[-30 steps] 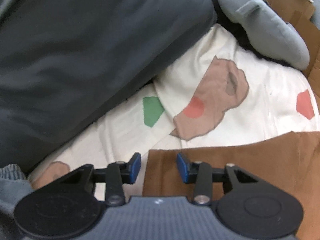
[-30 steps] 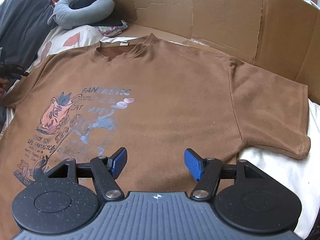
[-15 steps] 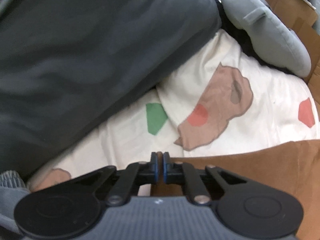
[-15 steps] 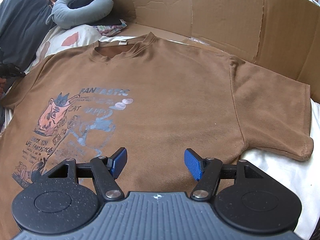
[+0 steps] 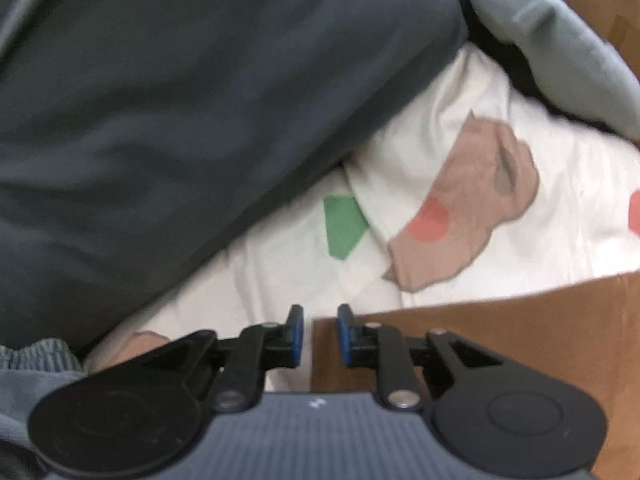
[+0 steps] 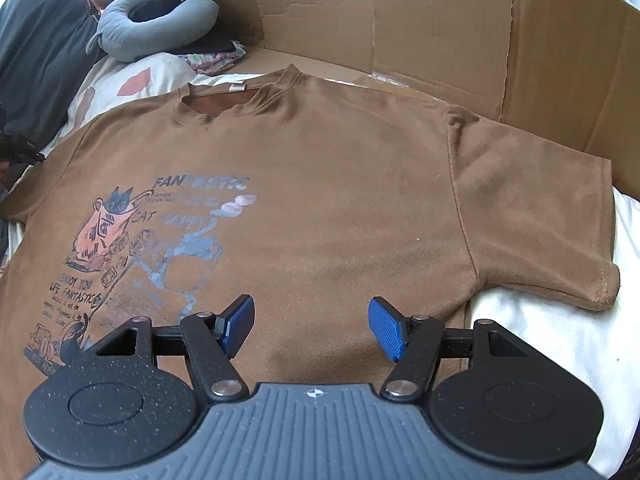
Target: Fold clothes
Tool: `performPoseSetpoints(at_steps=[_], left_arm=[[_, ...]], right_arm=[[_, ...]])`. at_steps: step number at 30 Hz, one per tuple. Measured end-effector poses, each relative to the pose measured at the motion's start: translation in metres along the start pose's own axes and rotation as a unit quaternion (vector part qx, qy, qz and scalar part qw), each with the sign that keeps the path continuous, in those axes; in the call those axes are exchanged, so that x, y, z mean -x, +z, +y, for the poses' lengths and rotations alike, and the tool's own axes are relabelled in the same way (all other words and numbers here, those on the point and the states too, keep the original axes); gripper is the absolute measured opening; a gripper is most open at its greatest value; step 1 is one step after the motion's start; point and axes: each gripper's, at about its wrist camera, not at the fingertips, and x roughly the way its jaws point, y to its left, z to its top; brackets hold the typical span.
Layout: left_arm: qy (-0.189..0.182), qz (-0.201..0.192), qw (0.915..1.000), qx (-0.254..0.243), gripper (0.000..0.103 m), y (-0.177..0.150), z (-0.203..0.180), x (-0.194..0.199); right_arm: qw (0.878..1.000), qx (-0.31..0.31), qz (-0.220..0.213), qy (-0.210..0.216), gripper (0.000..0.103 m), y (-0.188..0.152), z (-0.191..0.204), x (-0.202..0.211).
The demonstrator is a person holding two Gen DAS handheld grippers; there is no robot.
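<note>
Left wrist view sat low at brown printed T-shirt [image 5: 500, 344] sleeve edge, facing dark grey pillow [image 5: 180, 120]. Right wrist view looked across T-shirt toward cardboard wall [image 6: 420, 20]; both shared shirt, pillow.

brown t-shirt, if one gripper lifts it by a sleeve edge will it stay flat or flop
The brown t-shirt would probably flop: it lies limp on the bedding, its collar puckered. It looks thin, so likely light. Its fuzzy surface suggests it won't slip easily from the jaws.
</note>
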Motion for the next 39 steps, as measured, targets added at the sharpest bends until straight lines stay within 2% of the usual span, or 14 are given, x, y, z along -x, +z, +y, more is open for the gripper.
performPoseSetpoints(at_steps=[4,12,16,20,27,34,39], left_arm=[[-0.008,-0.025,0.9994,-0.021,0.020,0.003,-0.013,0.021],[-0.097,-0.049,0.9931,-0.044,0.020,-0.002,-0.071,0.057],[-0.146,-0.051,0.9857,-0.067,0.020,-0.008,-0.105,0.067],[-0.173,-0.045,0.9790,-0.098,0.019,-0.017,-0.137,0.065],[-0.169,-0.027,0.9796,-0.105,0.017,-0.024,-0.166,0.042],[-0.145,-0.032,0.9841,-0.098,0.020,-0.014,-0.178,0.033],[-0.130,-0.043,0.9864,-0.092,0.020,-0.006,-0.183,0.039]], right_arm=[[1.000,-0.001,-0.003,0.000,0.069,0.000,-0.002,0.002],[1.000,-0.006,-0.004,-0.002,0.069,-0.005,-0.005,0.004],[1.000,-0.003,-0.006,-0.006,0.069,-0.007,-0.006,0.004],[1.000,-0.009,-0.008,-0.017,0.069,-0.008,-0.011,0.002],[0.999,-0.016,-0.014,-0.044,0.069,-0.006,-0.022,-0.004],[0.997,-0.039,-0.009,-0.061,0.069,-0.006,-0.039,-0.015],[0.996,-0.051,-0.023,-0.070,0.069,0.007,-0.051,-0.019]])
